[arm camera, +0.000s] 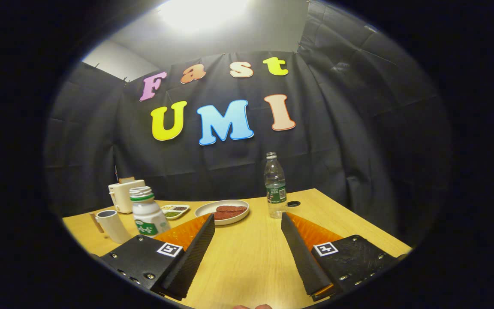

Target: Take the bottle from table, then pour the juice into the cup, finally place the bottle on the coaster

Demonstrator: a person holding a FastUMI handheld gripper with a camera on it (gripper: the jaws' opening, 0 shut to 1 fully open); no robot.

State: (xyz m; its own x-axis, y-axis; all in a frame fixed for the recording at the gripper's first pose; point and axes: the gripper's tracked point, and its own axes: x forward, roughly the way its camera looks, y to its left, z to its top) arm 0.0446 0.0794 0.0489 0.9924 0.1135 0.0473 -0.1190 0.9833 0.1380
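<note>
A white bottle with a green label and no cap (pixel 148 213) stands upright on the wooden table (pixel 247 262), just left of my left finger. A white cup (pixel 112 225) stands to the left of that bottle, close to it. A clear plastic bottle with a green label (pixel 275 184) stands upright at the far side of the table, beyond my right finger. A small dark round disc (pixel 293 204) lies next to it on the right. My gripper (pixel 248 218) is open above the table, with nothing between its fingers.
A white plate with reddish-brown food (pixel 222 211) lies beyond the fingers. A small dish of condiments (pixel 176 210) and a cream toaster (pixel 123 195) sit at the far left. A thin brown piece (pixel 96 222) lies left of the cup.
</note>
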